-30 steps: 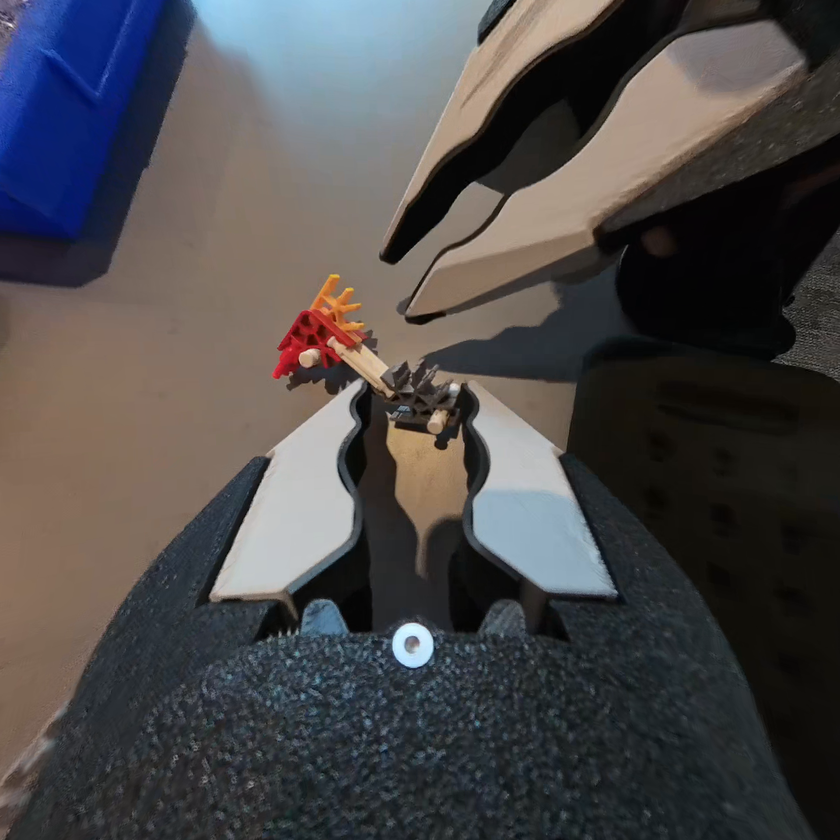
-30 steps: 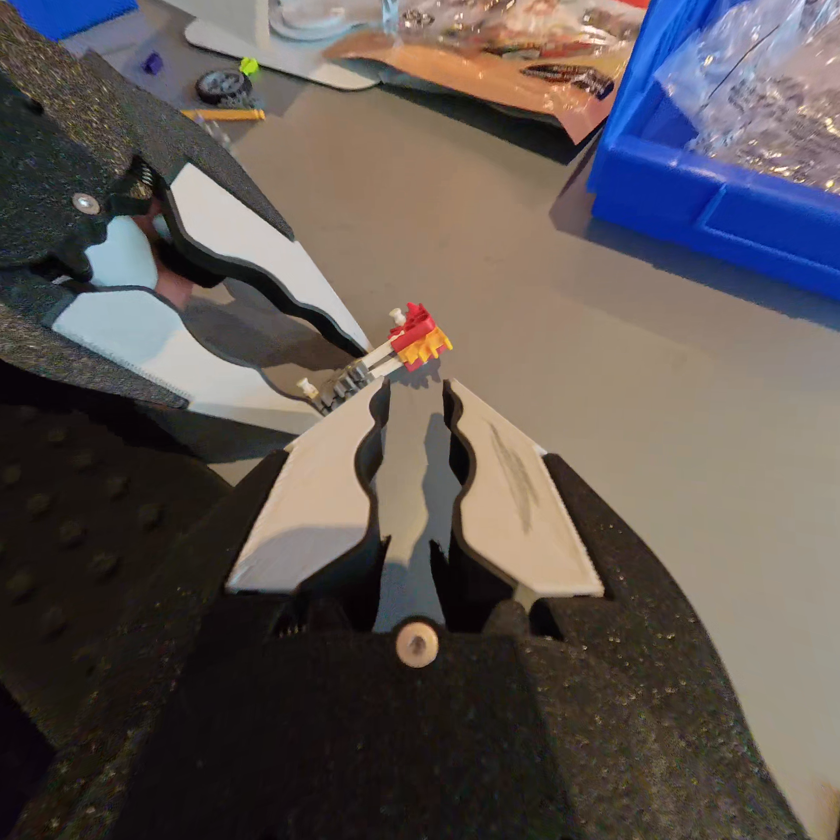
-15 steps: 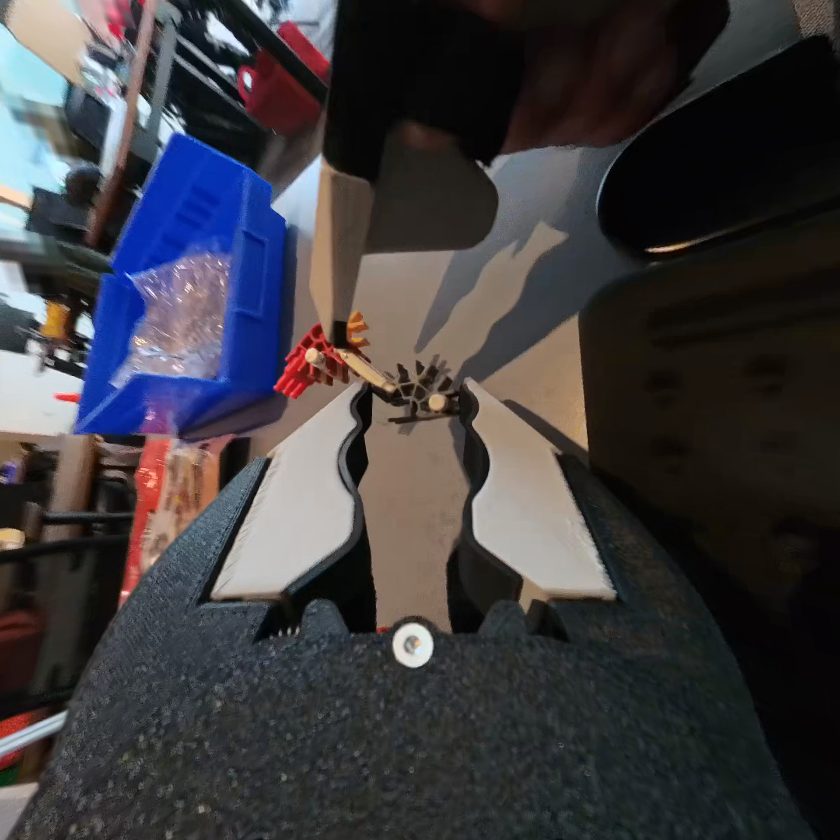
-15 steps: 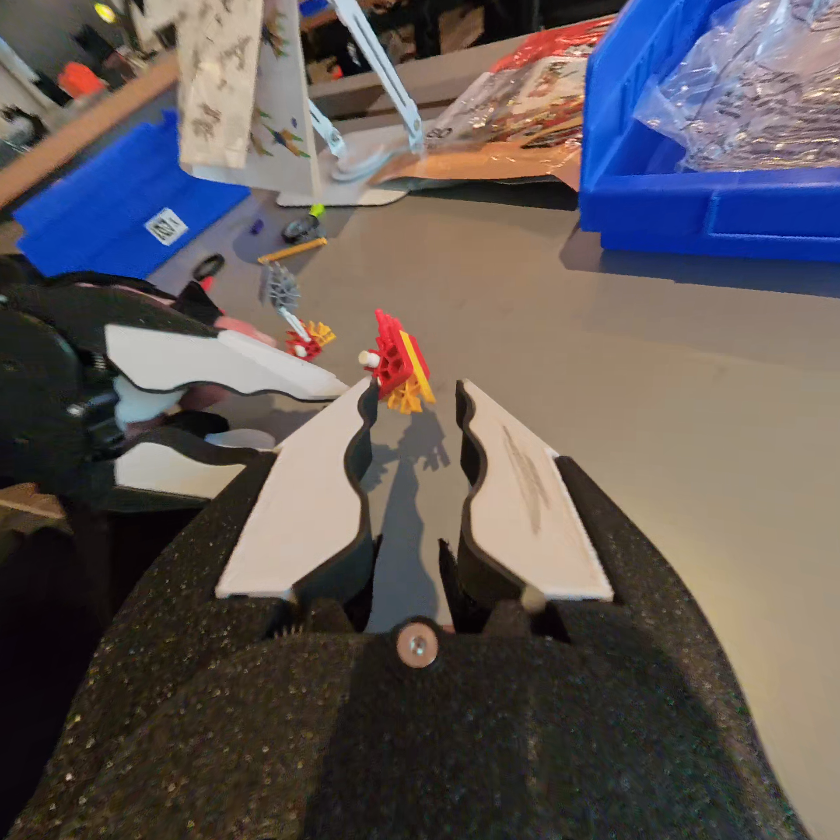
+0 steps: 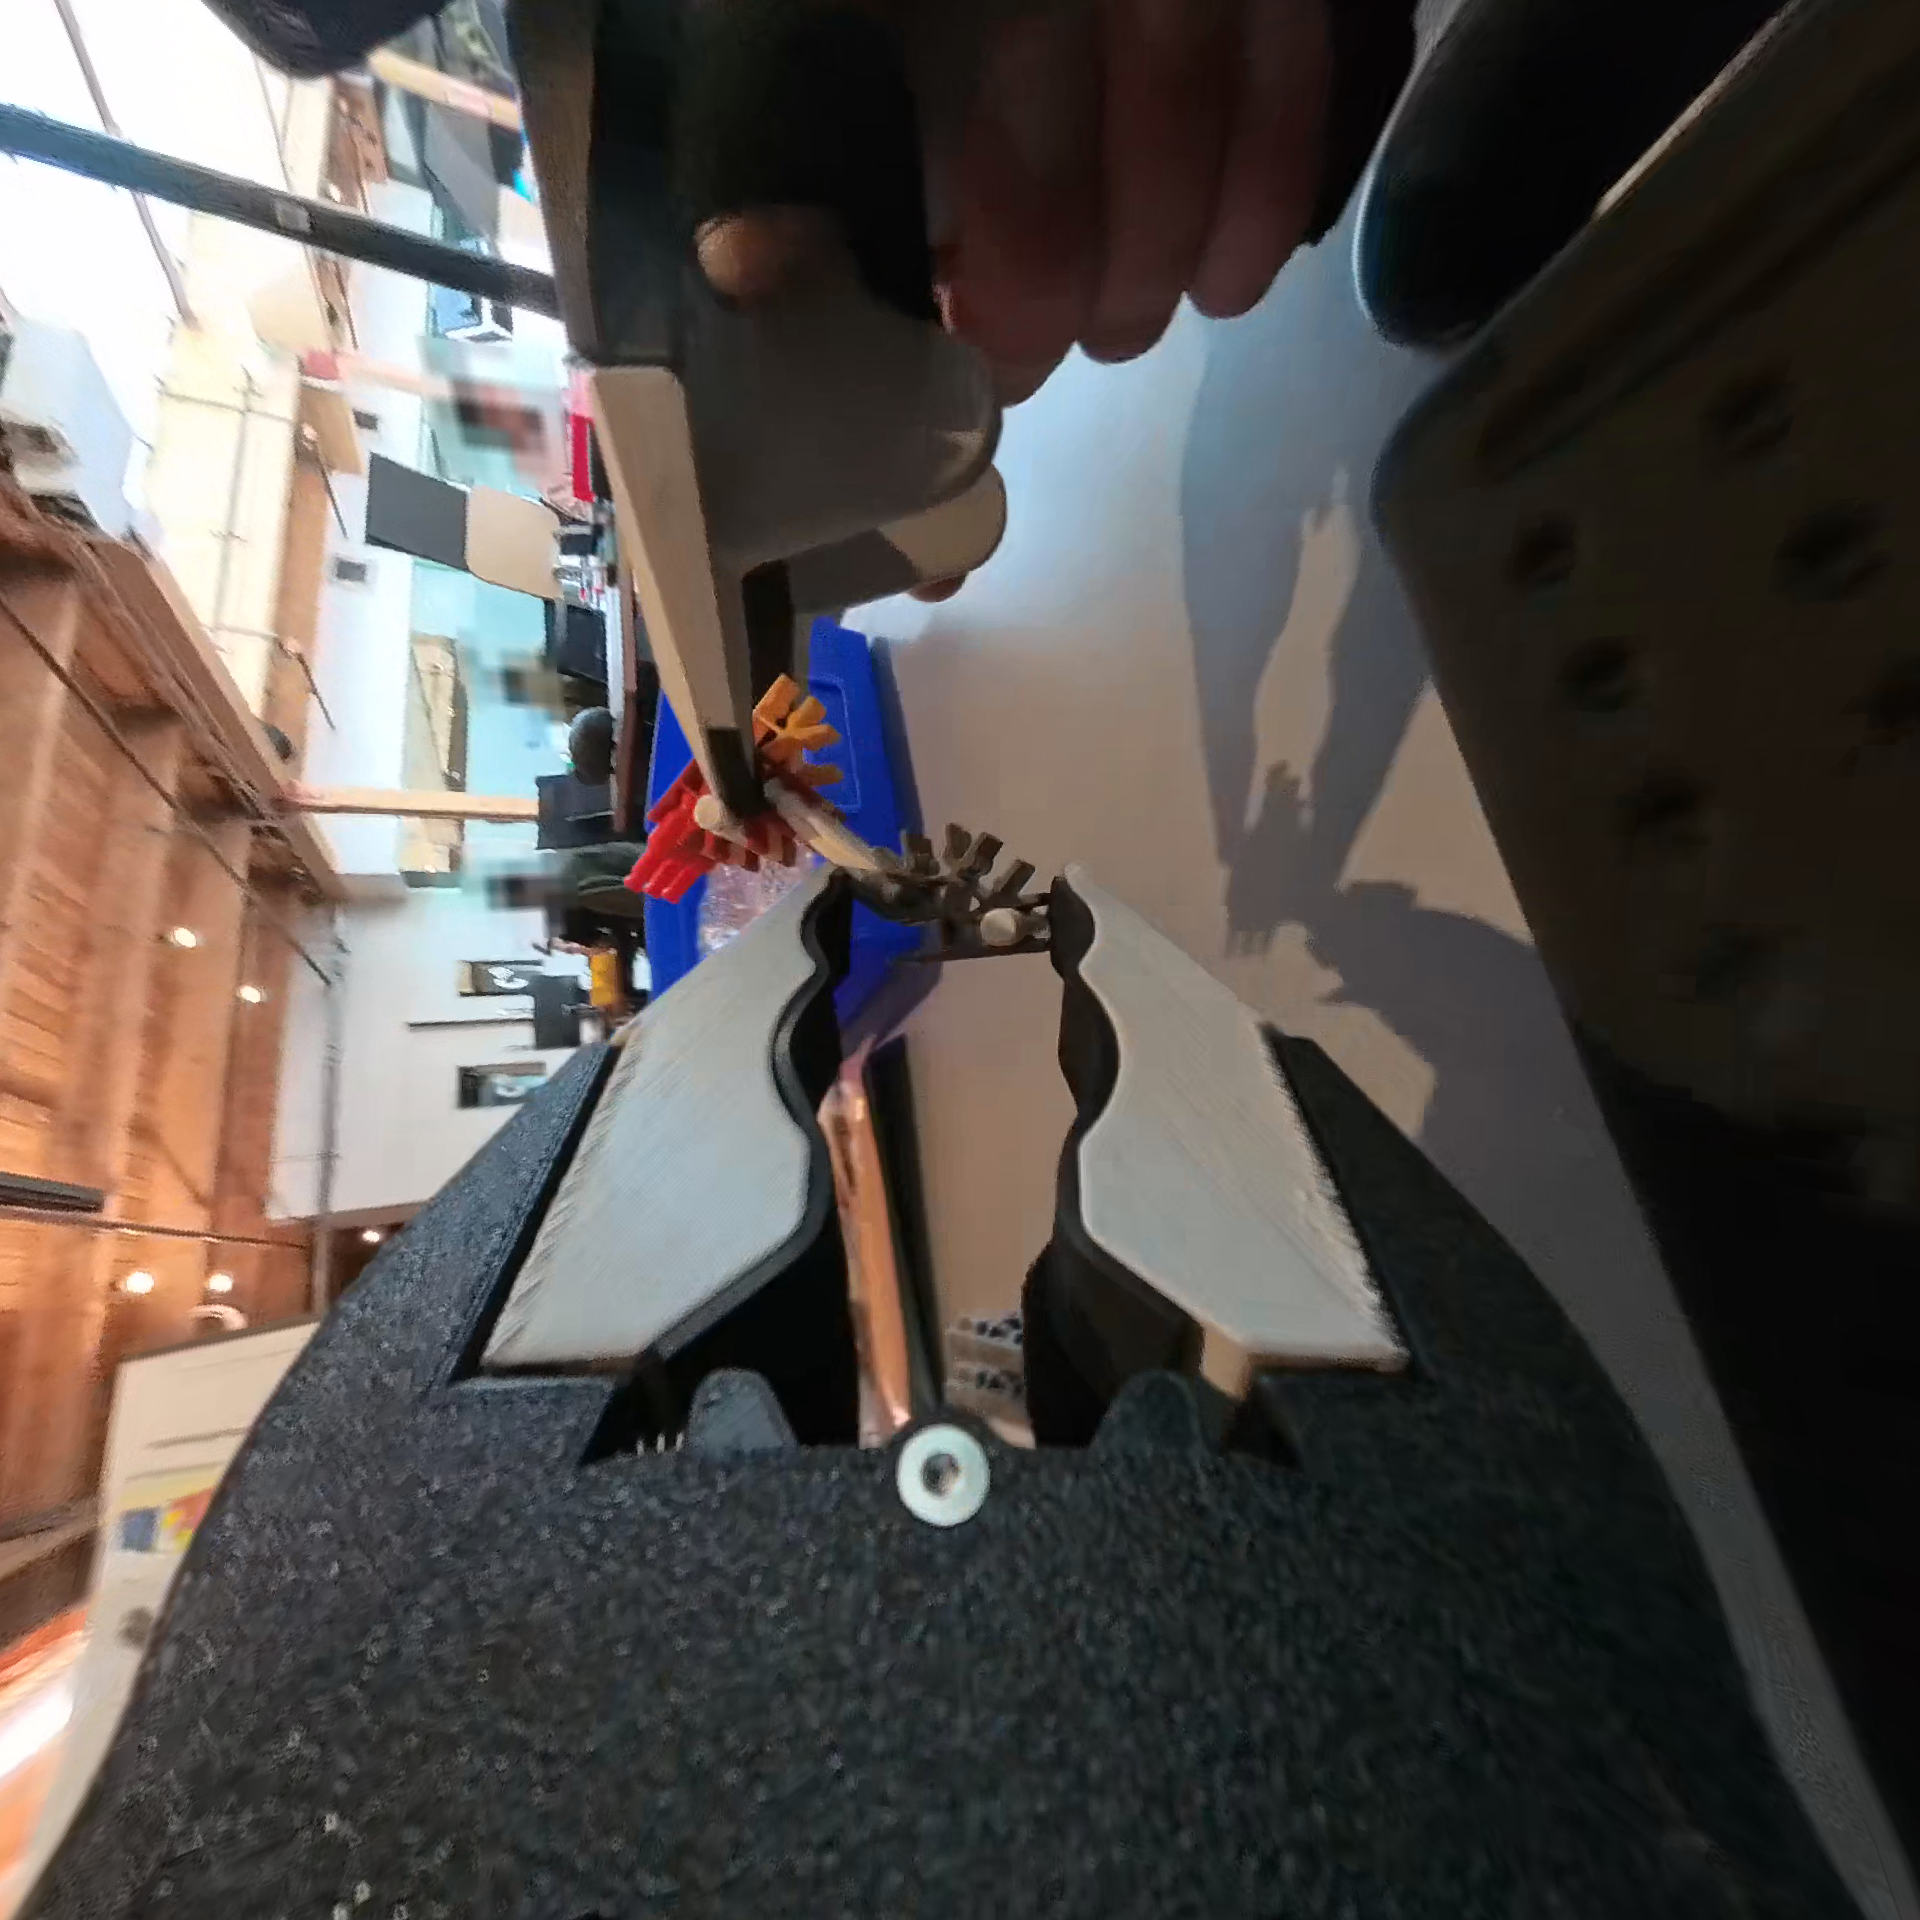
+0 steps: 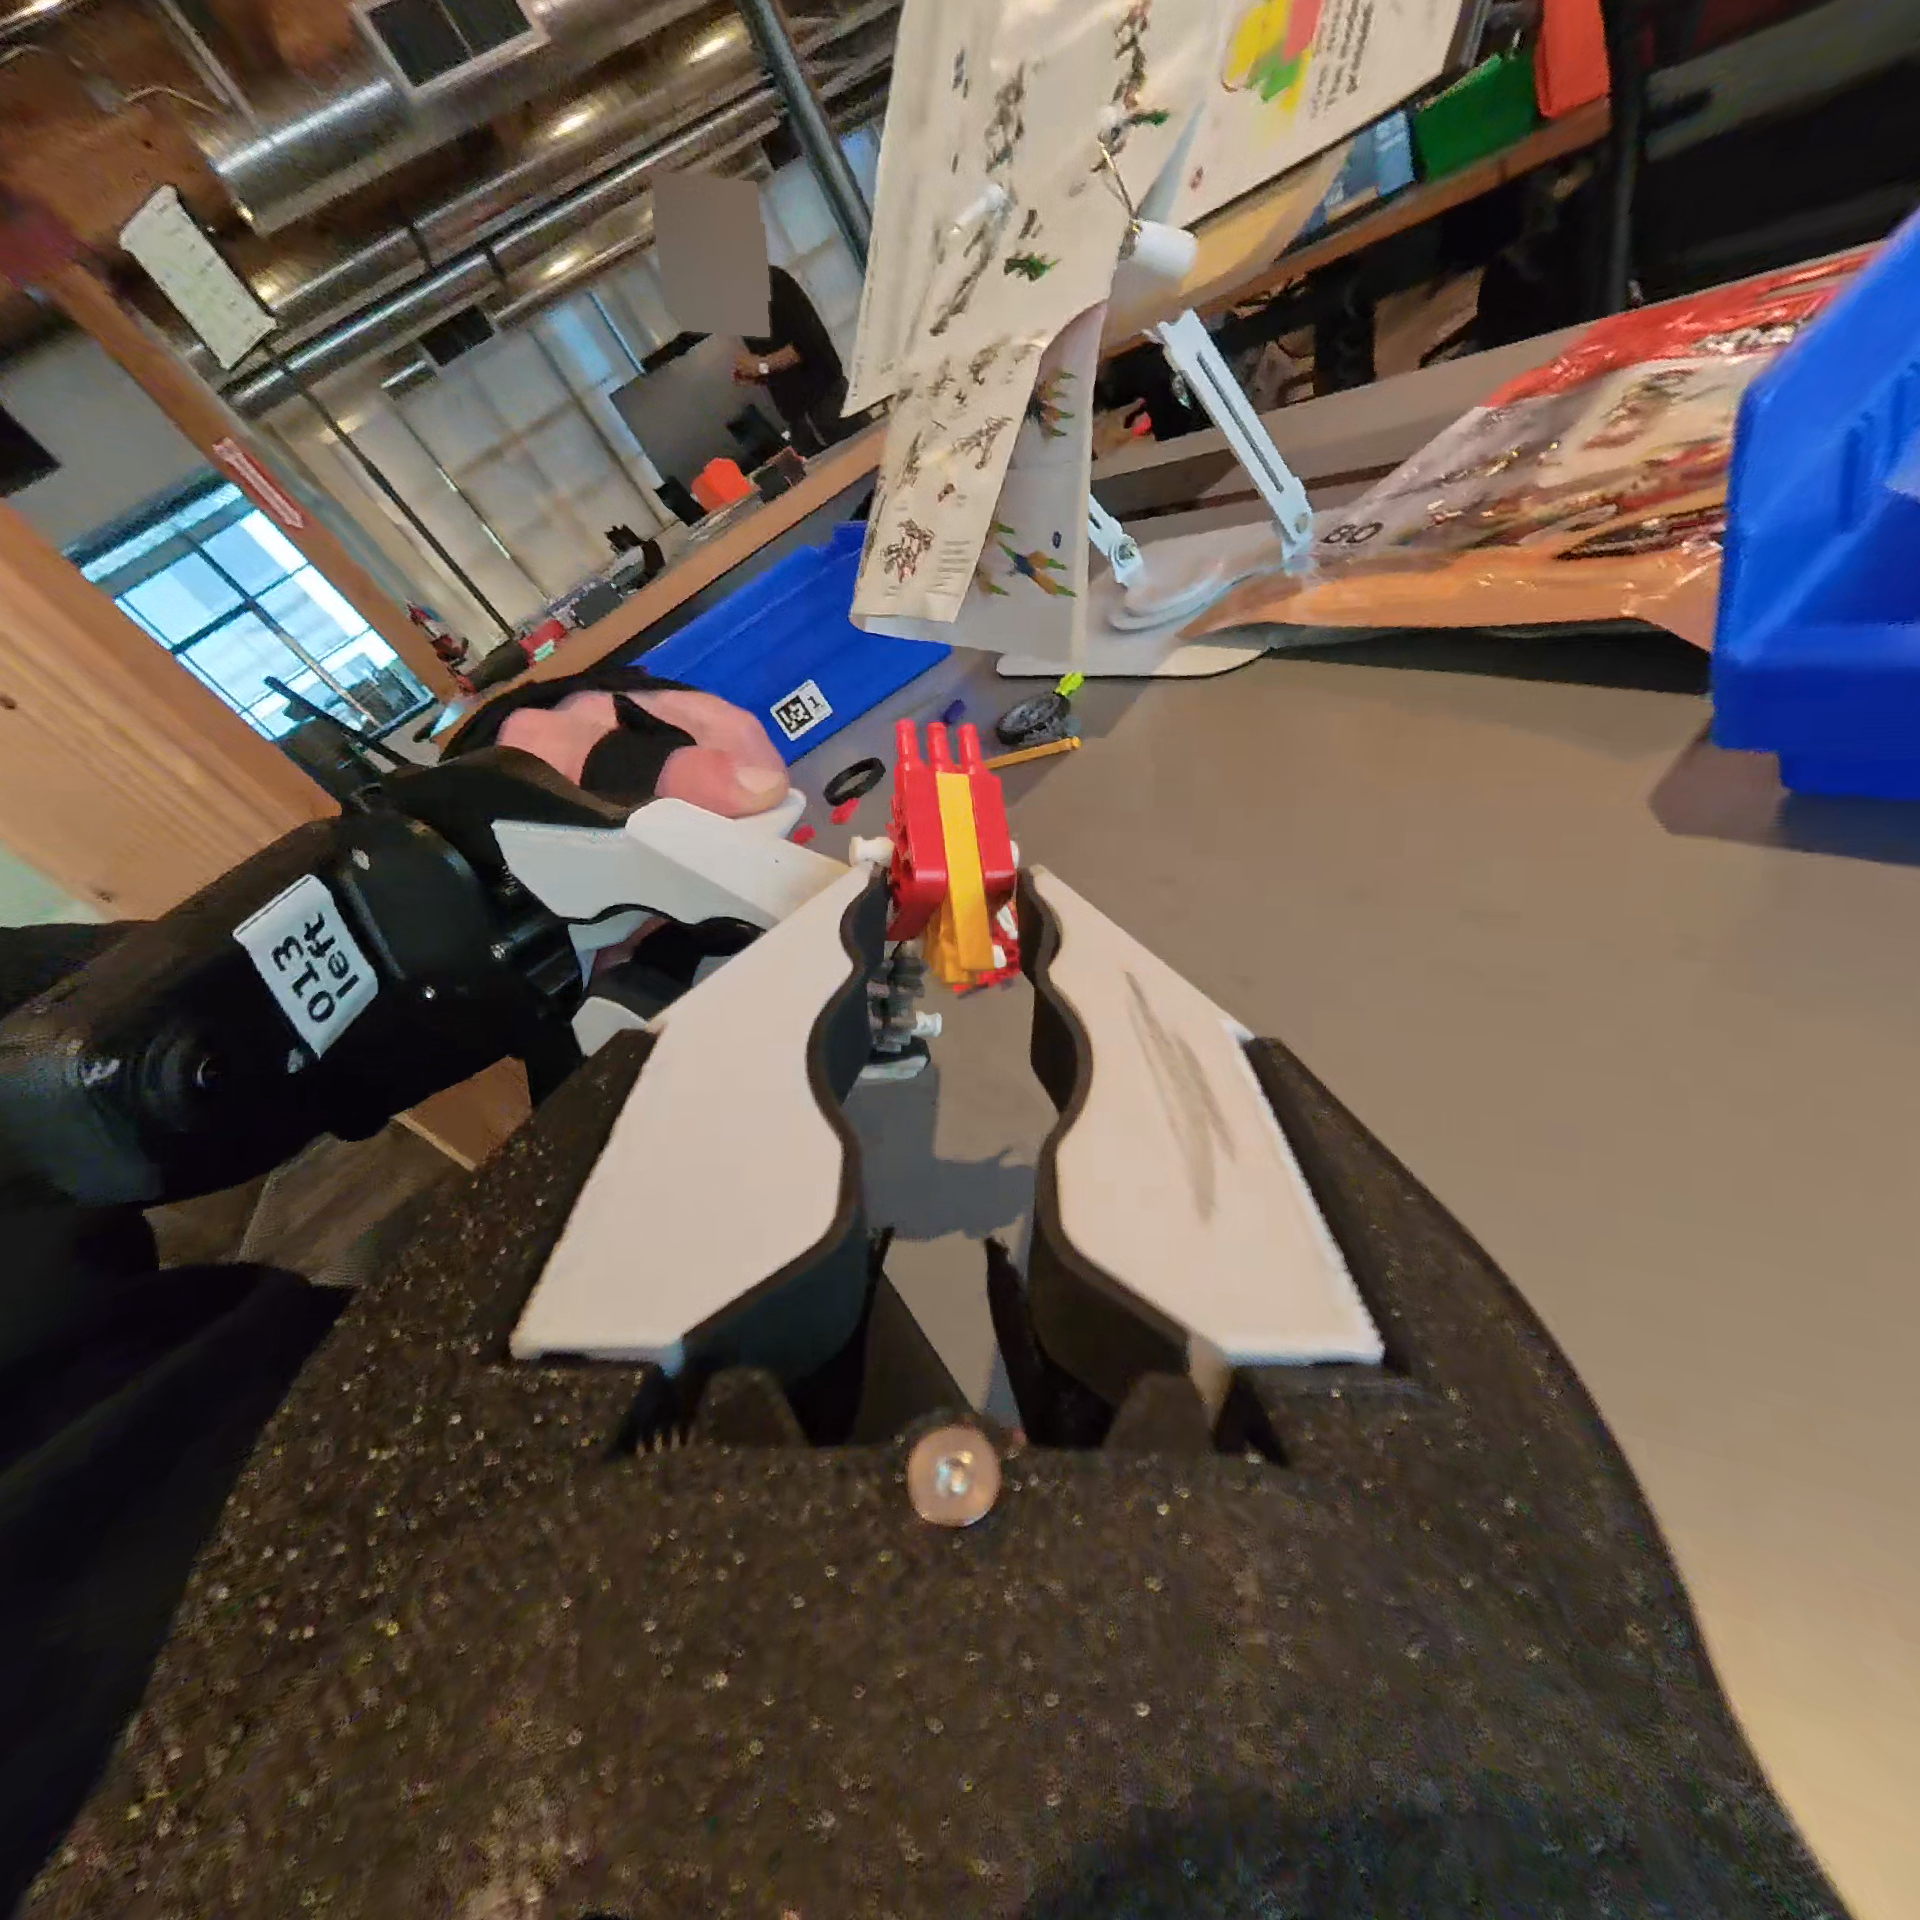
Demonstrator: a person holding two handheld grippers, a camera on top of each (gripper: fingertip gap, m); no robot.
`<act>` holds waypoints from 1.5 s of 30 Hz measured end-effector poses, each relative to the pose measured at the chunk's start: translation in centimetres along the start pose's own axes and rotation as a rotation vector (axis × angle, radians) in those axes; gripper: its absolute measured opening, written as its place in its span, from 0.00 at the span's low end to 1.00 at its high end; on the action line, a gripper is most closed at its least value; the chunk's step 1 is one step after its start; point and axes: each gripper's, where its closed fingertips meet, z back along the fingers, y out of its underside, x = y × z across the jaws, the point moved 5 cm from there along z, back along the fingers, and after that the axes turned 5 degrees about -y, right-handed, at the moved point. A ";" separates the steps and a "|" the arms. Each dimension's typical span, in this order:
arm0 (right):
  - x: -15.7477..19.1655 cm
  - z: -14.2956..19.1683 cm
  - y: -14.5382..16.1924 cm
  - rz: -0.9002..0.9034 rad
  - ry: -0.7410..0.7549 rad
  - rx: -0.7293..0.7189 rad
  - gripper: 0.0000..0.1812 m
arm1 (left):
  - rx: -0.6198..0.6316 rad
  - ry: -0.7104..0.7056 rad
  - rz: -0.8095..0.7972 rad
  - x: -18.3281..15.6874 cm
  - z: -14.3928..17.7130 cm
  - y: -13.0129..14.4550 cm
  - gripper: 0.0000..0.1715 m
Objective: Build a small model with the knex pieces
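Note:
A small toy assembly is held in the air between my two grippers. My left gripper is shut on its dark grey spiked connector. A white rod runs from that connector to a red connector and an orange one. My right gripper is shut on the red and yellow-orange end. It also shows in the left wrist view, coming in from above. The left gripper's fingers reach in from the left, with the grey connector below the red part.
The grey table lies below. A blue bin stands at the right, behind it a foil bag. A paper sheet on a white stand and a flat blue tray are at the back. A small wheel, a yellow rod and a black ring lie beyond the assembly.
The right gripper moved onto the red and orange end and closed on it. Both grippers tilted up and rose from the table, so the room now shows behind.

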 end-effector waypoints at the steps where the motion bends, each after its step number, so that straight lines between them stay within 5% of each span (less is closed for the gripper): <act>1: 0.2 -0.2 -0.1 0.010 -0.007 -0.006 0.13 | -0.003 -0.005 -0.032 0.2 0.3 0.2 0.22; 6: 1.1 -0.3 -1.9 0.096 -0.018 -0.114 0.12 | -0.003 -0.081 0.078 2.2 1.2 1.2 0.26; 13: 1.9 0.3 -4.0 0.107 -0.019 -0.322 0.12 | -0.040 -0.113 0.496 3.6 1.7 1.3 0.30; 17: 3.3 -0.6 -3.7 0.179 -0.057 -0.349 0.12 | -0.072 -0.165 0.622 4.3 1.1 1.2 0.21; 26: 6.3 -0.1 -2.8 0.550 0.069 -0.303 0.11 | -0.076 -0.303 0.385 6.5 2.2 2.4 0.10; 39: 8.2 -0.9 -2.1 1.049 0.449 -0.216 0.11 | -0.101 -0.371 0.331 7.5 1.9 2.3 0.17; 42: 8.2 -0.6 -2.1 1.147 0.520 -0.215 0.10 | -0.130 -0.294 0.480 7.4 1.7 2.7 0.22; 45: 8.4 0.1 -2.7 1.218 0.583 -0.239 0.10 | -0.261 -0.123 0.810 8.2 2.1 3.3 0.23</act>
